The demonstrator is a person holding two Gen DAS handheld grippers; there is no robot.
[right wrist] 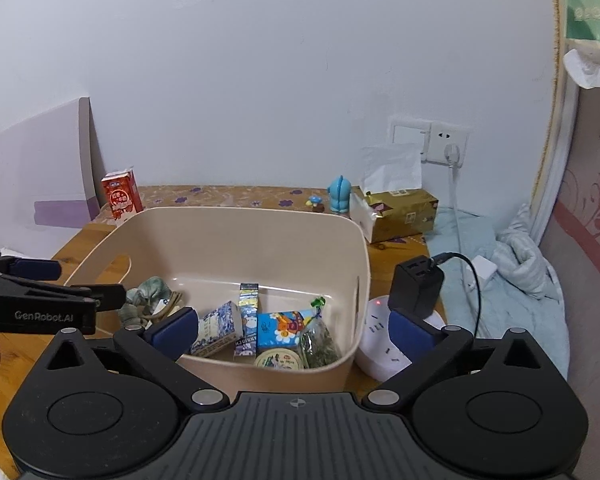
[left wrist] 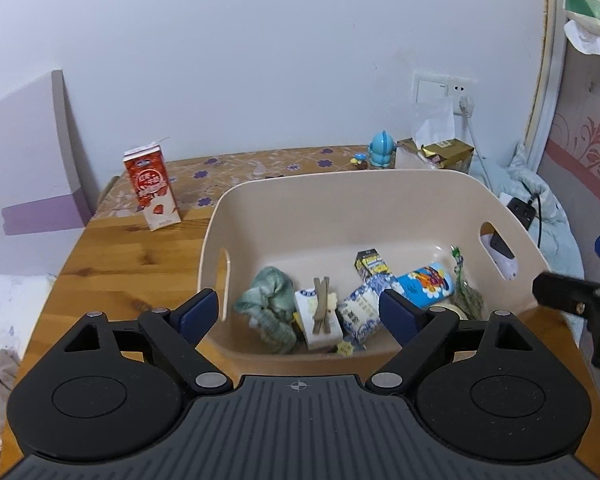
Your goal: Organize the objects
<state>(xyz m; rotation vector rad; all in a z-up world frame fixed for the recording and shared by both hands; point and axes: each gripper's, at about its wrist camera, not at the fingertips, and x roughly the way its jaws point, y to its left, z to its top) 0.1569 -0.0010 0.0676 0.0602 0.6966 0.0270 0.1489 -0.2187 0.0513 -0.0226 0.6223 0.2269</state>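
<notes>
Tongs on both sides stood wide and held nothing when I checked the two wrist views. My left gripper [left wrist: 298, 314] hung over the near rim of the bin [left wrist: 340, 188], with a green cloth [left wrist: 270, 300] and small cartons lying in the bin beyond its tips. My right gripper [right wrist: 294, 330] hung at the bin's near right corner, one pad over the white power strip [right wrist: 376, 336] beside the bin.

Past the bin, the one loose thing I judged still to be sorted was the milk carton [left wrist: 152, 188]. It stood upright on the table [left wrist: 140, 256], long axis vertical, off the bin's far left corner and clear of the wall. From the left gripper it lay ahead and to the left, so I reckoned the left hand was nearer.
</notes>
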